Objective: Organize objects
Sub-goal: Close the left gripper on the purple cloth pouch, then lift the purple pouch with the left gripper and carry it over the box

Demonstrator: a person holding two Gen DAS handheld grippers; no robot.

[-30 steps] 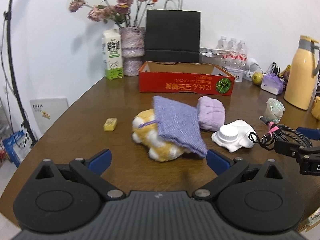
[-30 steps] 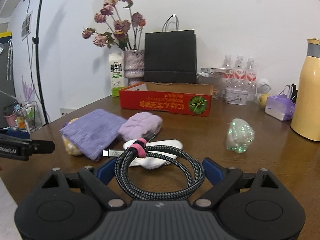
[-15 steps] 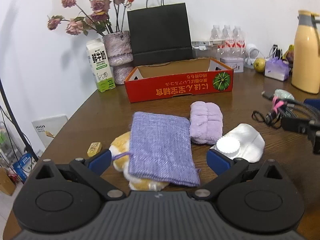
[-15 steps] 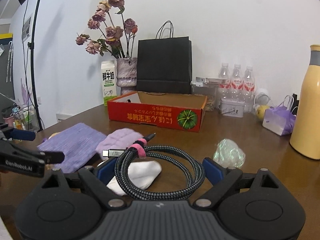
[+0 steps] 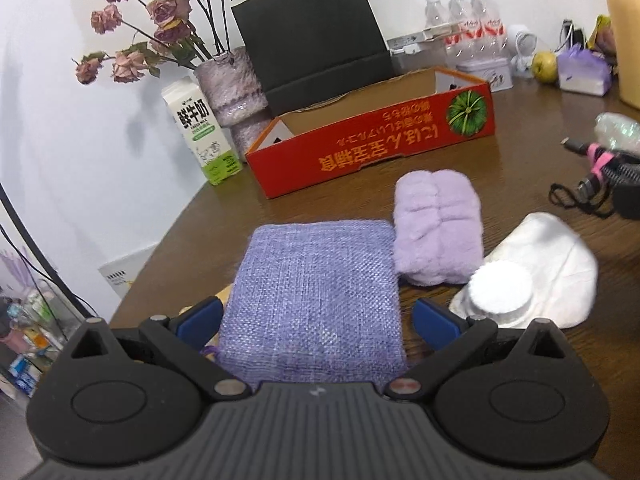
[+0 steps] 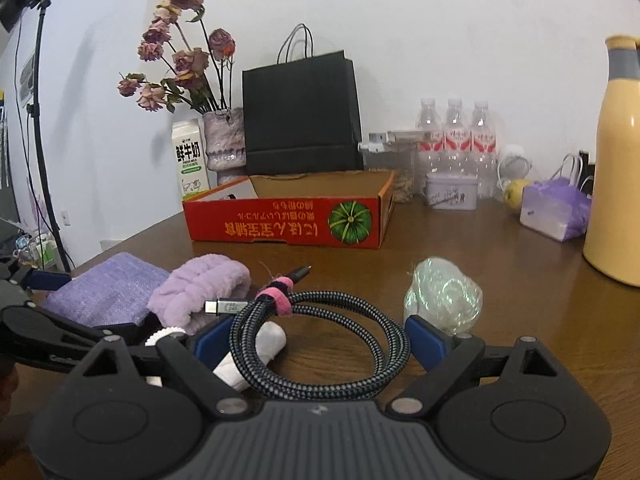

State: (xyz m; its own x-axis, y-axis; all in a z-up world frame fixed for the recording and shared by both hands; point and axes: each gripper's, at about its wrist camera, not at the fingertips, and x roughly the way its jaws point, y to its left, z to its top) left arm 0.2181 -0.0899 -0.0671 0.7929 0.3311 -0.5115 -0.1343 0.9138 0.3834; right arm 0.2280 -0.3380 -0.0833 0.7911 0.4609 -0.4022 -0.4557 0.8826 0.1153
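Fingers [image 5: 200, 316] of the left gripper [image 5: 318, 318] stand wide apart on either side of the purple woven pouch [image 5: 316, 280], not visibly pressing it, so nothing is held yet. The pouch lies over a yellow plush, barely visible at its left edge; closing low could pinch both, and lifting only the pouch could drag the plush off the table edge nearby. The lilac fluffy roll [image 5: 438, 224] touches the pouch's right side and may get snagged.

The right gripper [image 6: 320, 342] has the coiled braided cable [image 6: 320, 344] between its spread fingers; whether it is truly gripped I cannot tell. A loose hold could let the coil slip or spring open on the way to the red cardboard tray [image 6: 288, 222], which stands well behind. The crinkled iridescent wrapper [image 6: 442, 300] sits just beside the right finger and could be knocked.
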